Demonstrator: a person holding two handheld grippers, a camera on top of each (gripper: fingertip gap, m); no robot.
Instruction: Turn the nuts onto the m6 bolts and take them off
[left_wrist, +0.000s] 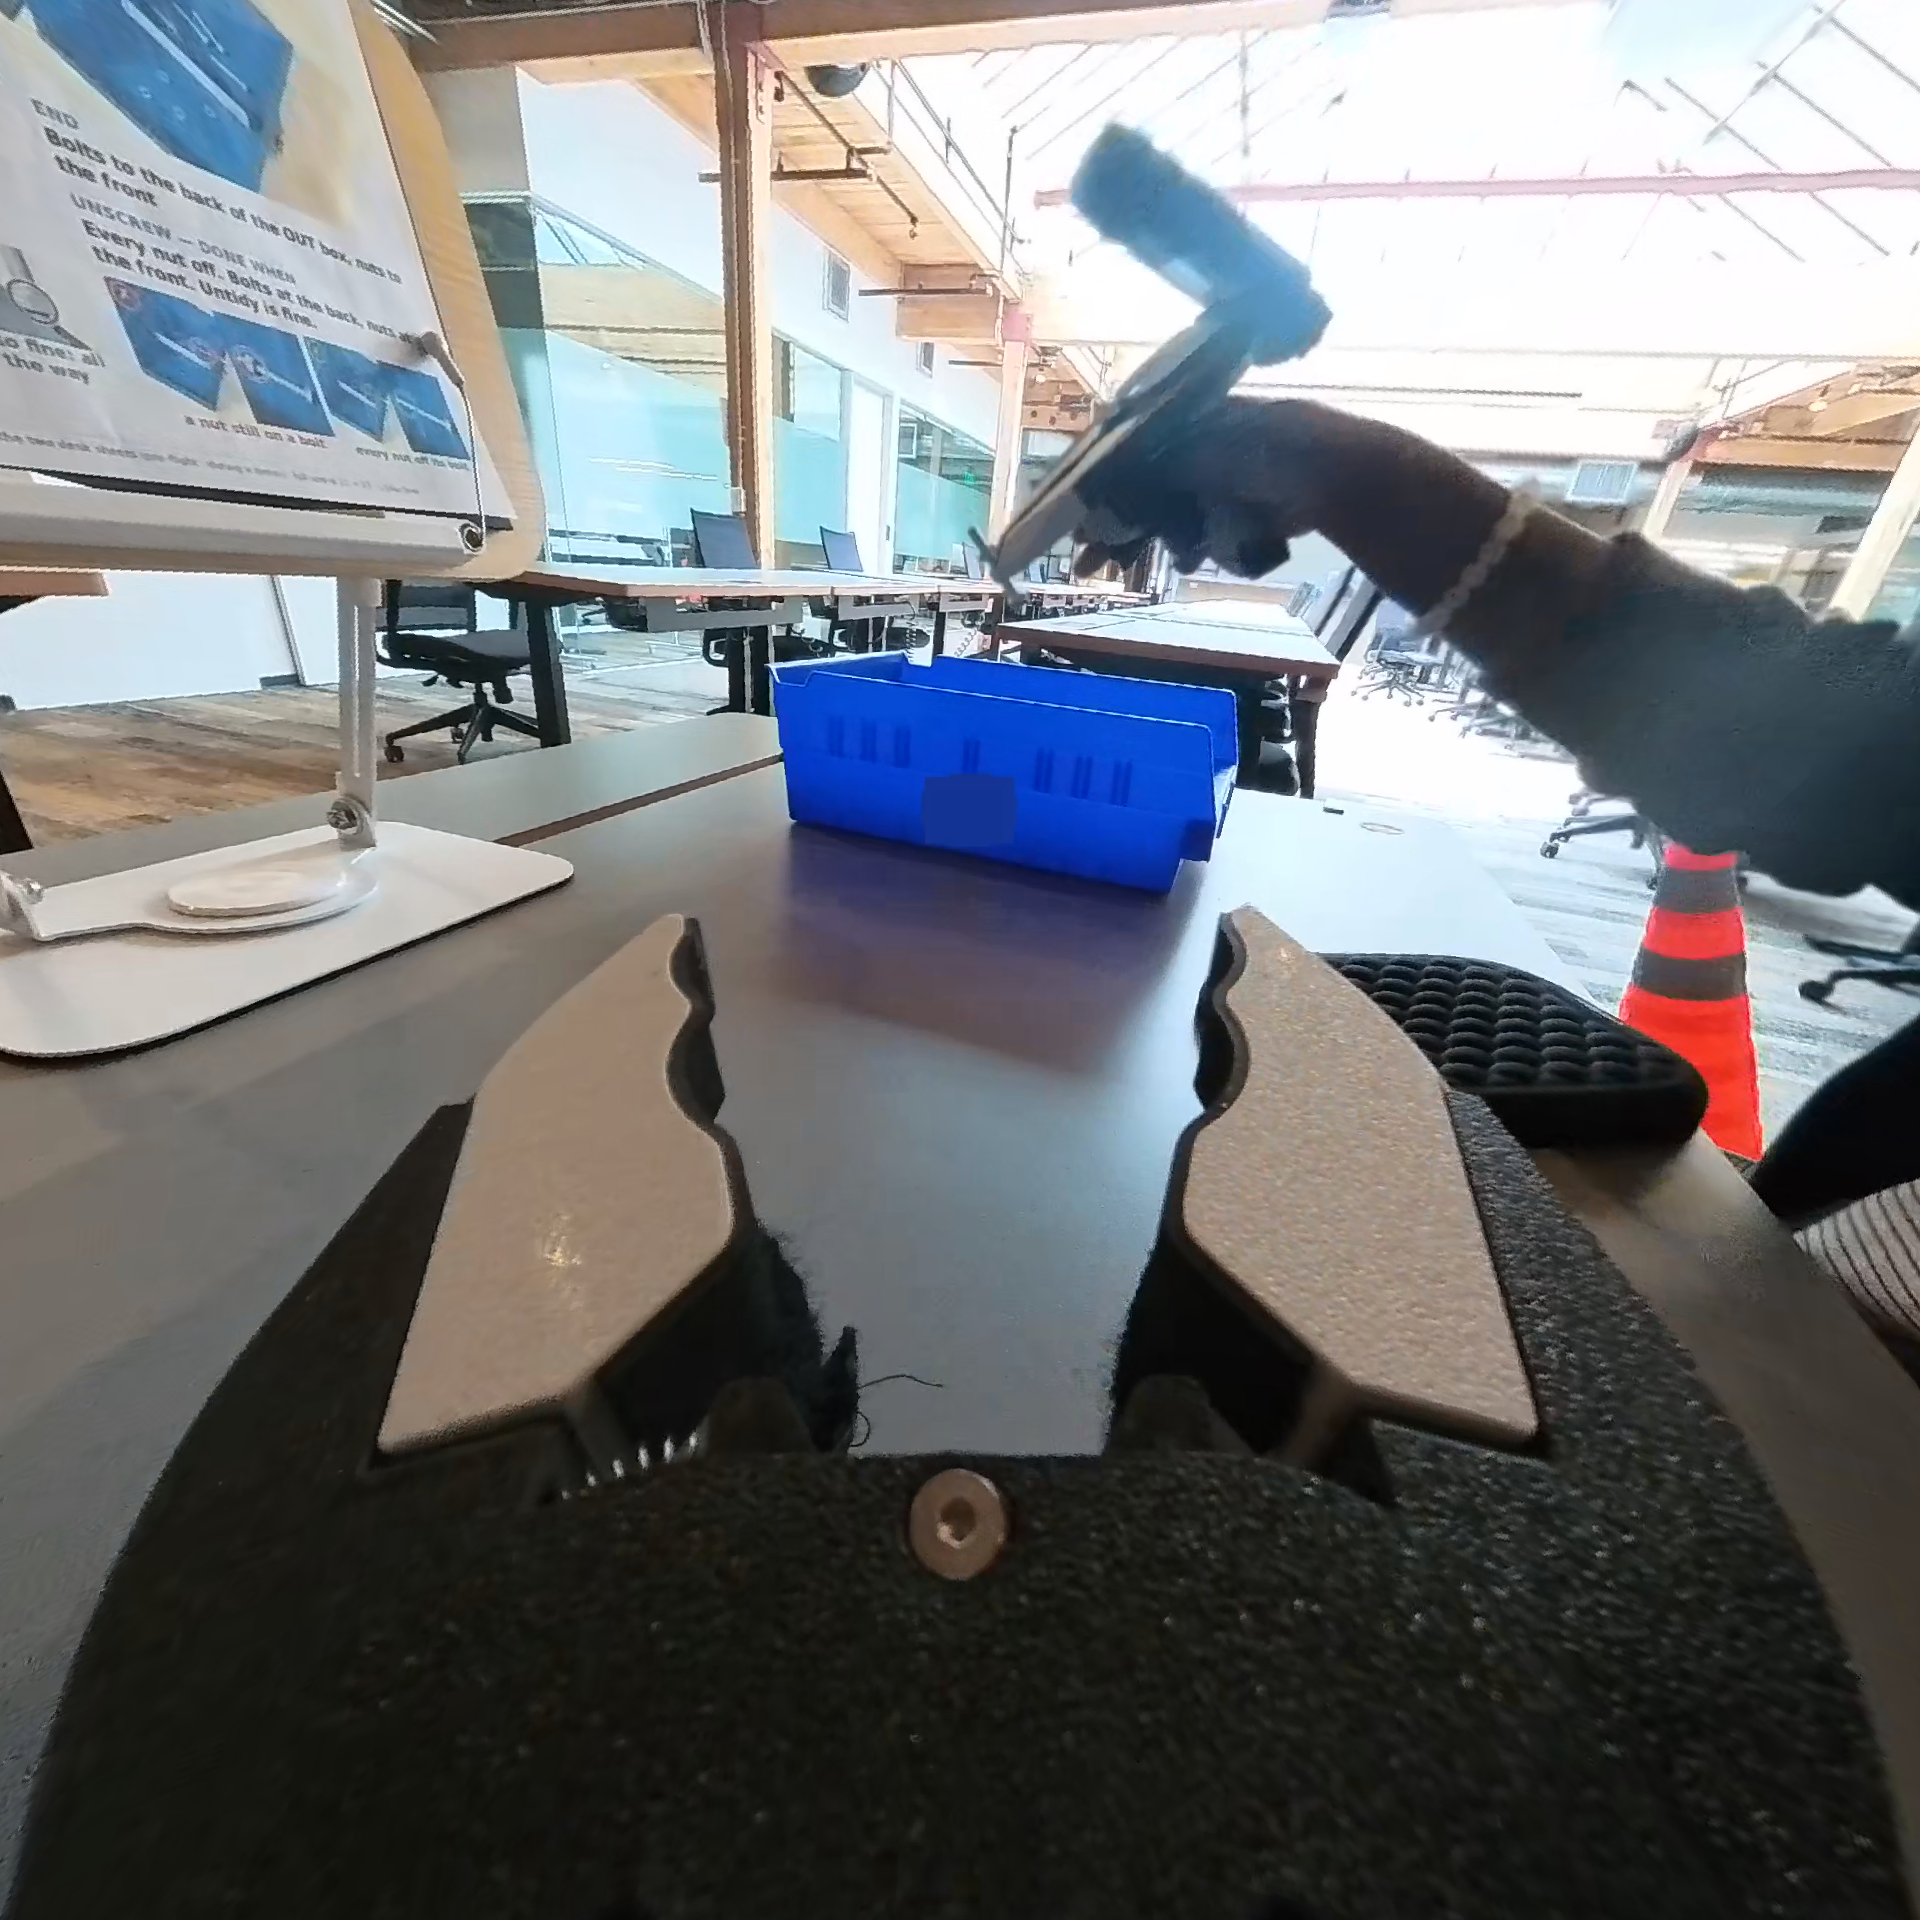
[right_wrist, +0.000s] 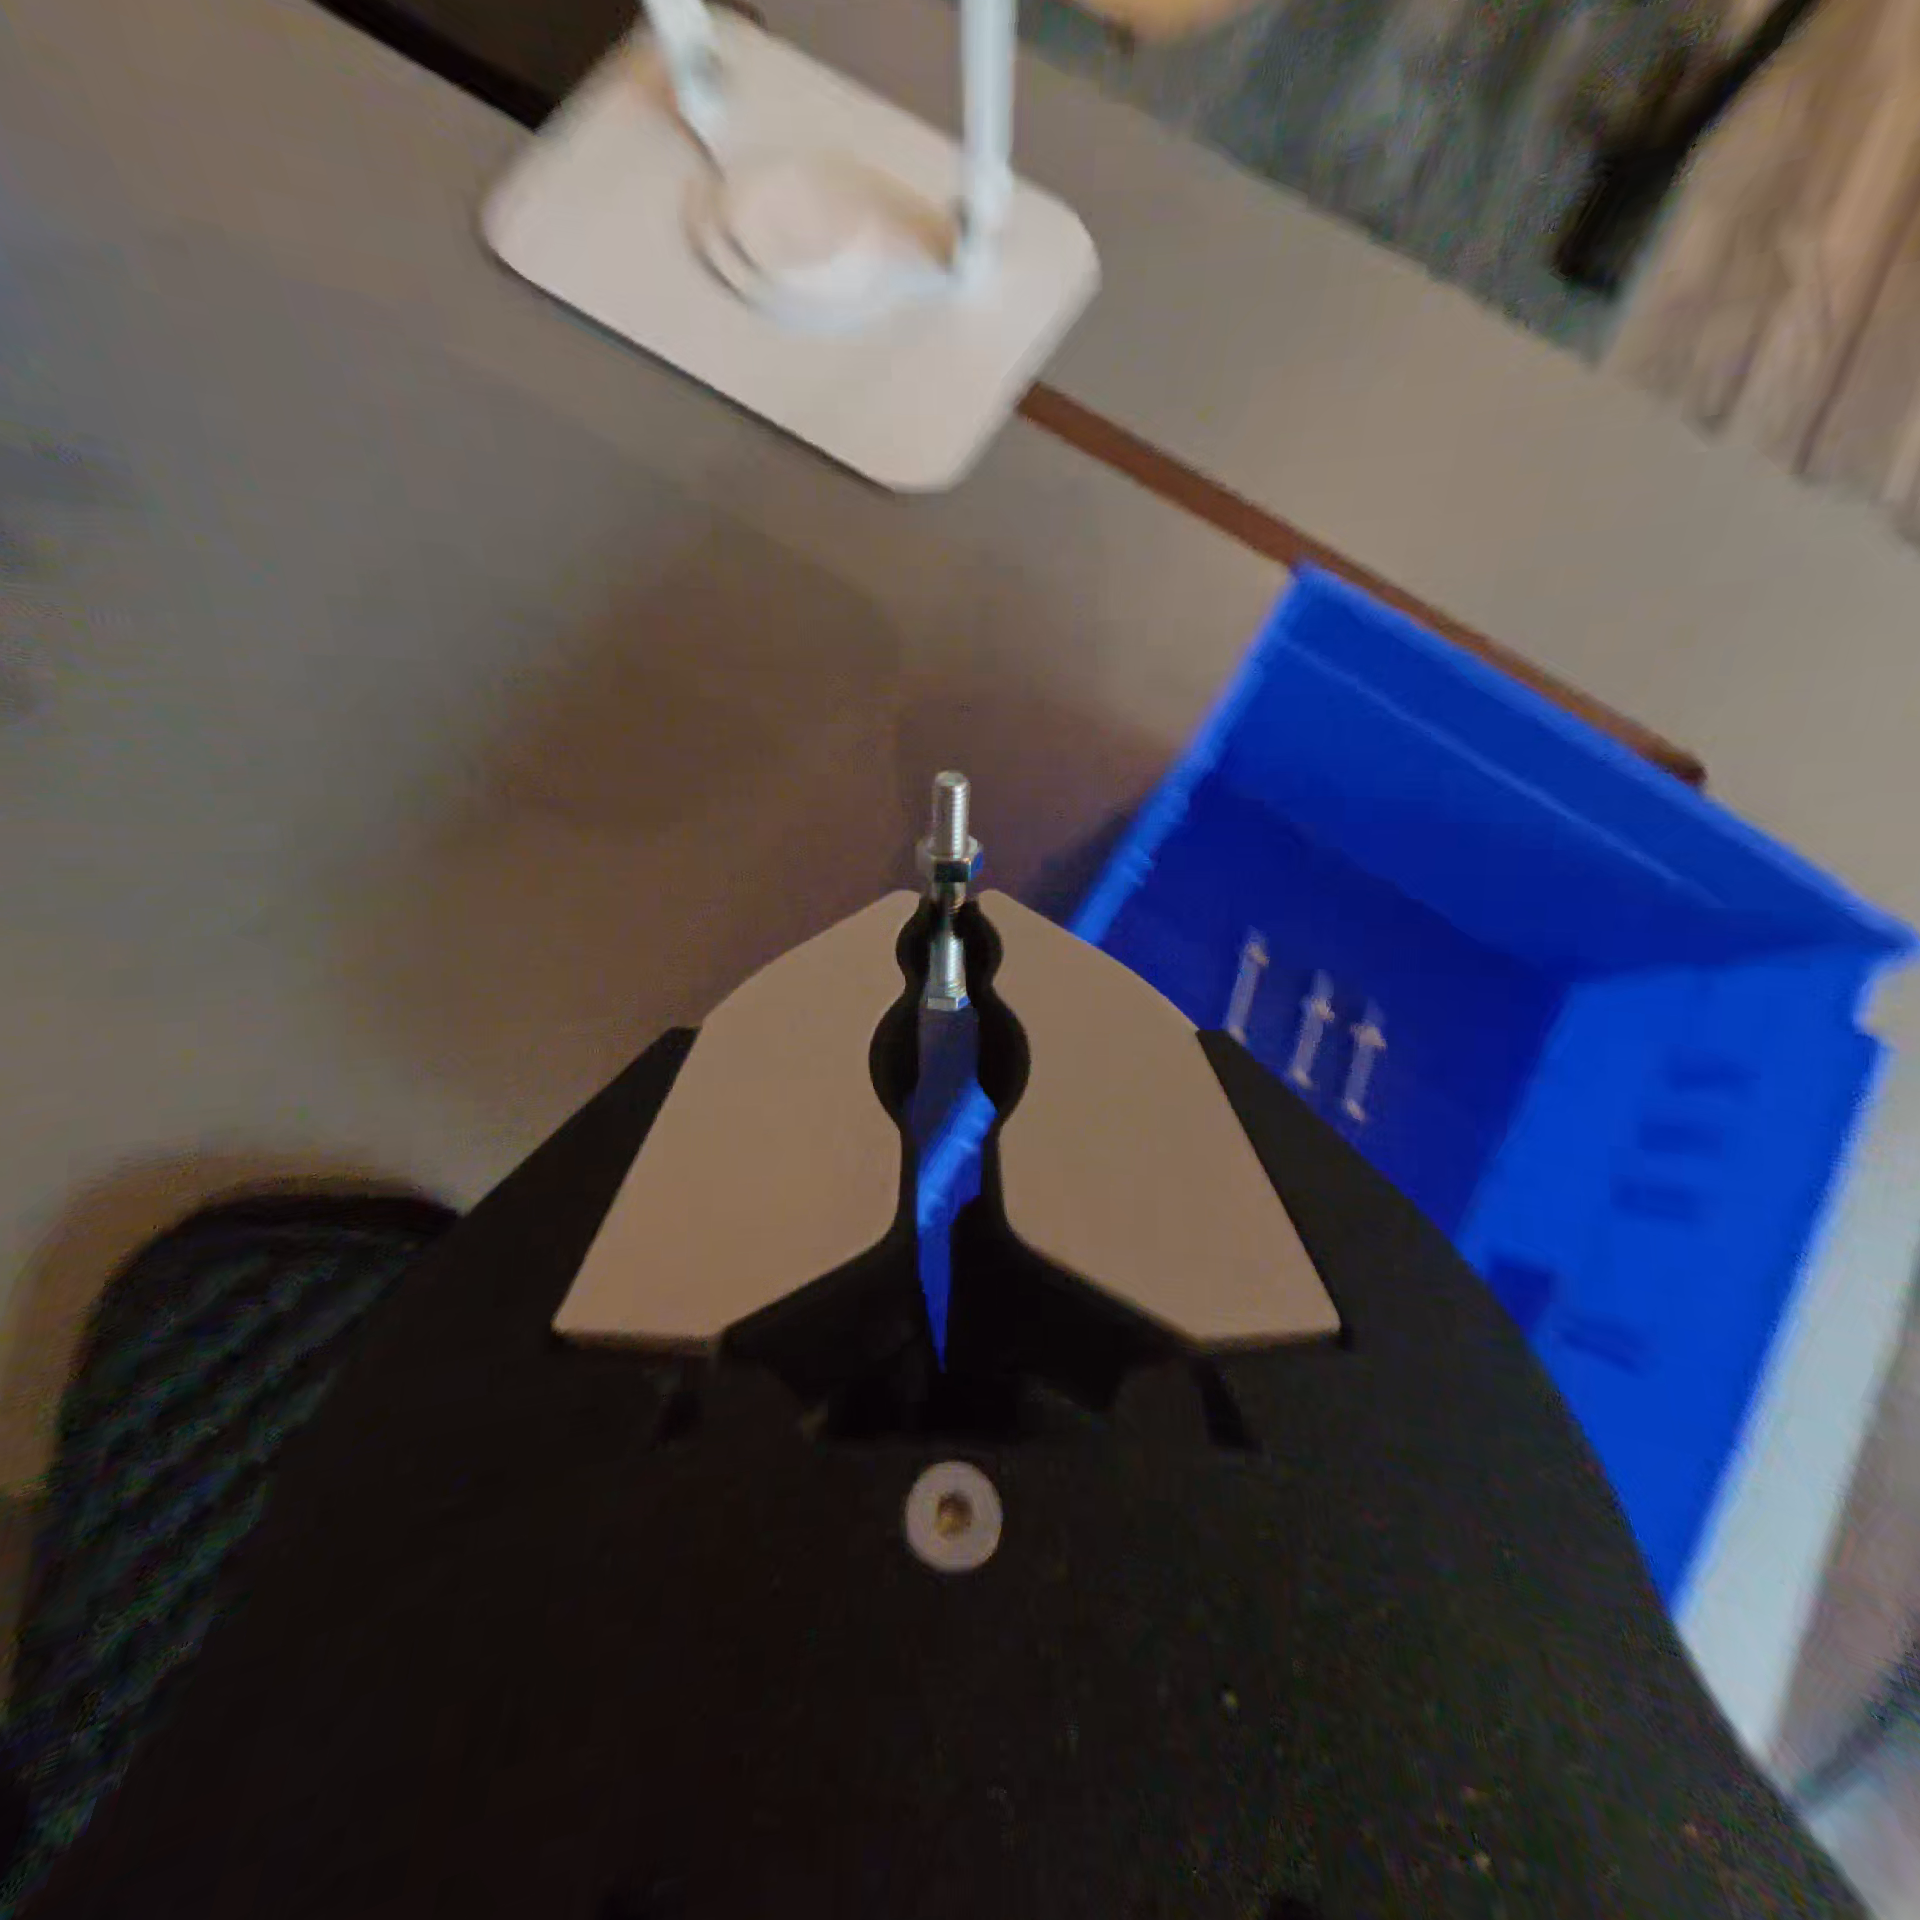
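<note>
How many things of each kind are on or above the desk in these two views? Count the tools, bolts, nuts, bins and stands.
Tools: 2 (left tool open, right tool shut on a bolt)
Bolts: 4 (bolt in the right tool, three in the bin)
Nuts: 1 (nut on the held bolt)
Bins: 1 (blue bin)
Stands: 1 (white stand)
Total: 9

Bin (left_wrist: 997, 779) on table (left_wrist: 312, 1195), stand (left_wrist: 260, 914) to its left

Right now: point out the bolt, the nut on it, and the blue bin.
bolt (right_wrist: 952, 798): right wrist view, threaded tip beyond the nut.
nut (right_wrist: 950, 858): right wrist view, hex flank.
blue bin (left_wrist: 883, 774): left wrist view, near side wall.
</note>
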